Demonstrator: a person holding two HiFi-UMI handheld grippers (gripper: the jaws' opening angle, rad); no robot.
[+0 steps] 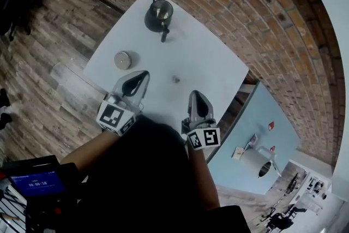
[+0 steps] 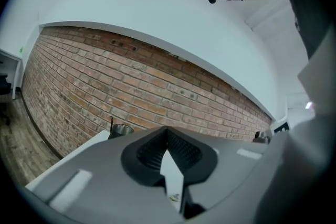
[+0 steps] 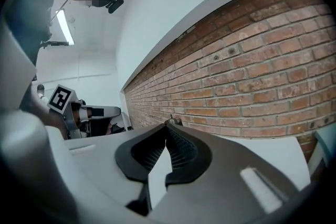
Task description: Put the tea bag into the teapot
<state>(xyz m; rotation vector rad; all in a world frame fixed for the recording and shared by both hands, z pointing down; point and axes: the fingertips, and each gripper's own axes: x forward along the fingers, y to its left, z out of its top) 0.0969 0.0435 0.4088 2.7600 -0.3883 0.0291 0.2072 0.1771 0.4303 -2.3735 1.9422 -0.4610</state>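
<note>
A dark teapot [image 1: 158, 13] with its top open stands at the far end of the white table [image 1: 210, 60]. Its round lid [image 1: 122, 59] lies apart on the table's left side. A small tea bag [image 1: 175, 79] rests on the table between and just beyond my two grippers. My left gripper [image 1: 144, 75] hovers near the table's near left edge, its jaws together and holding nothing. My right gripper [image 1: 196, 94] is a little right of the tea bag, also shut and holding nothing. The teapot [image 2: 122, 129] shows past the left gripper [image 2: 167, 132], against the brick wall. The right gripper [image 3: 167, 126] points toward that wall too.
A brick wall [image 1: 256, 13] runs behind the table, and wooden floor [image 1: 49, 46] lies to its left. A second, pale blue table [image 1: 256, 133] with a few small items stands lower right. A screen [image 1: 35, 183] sits at the lower left.
</note>
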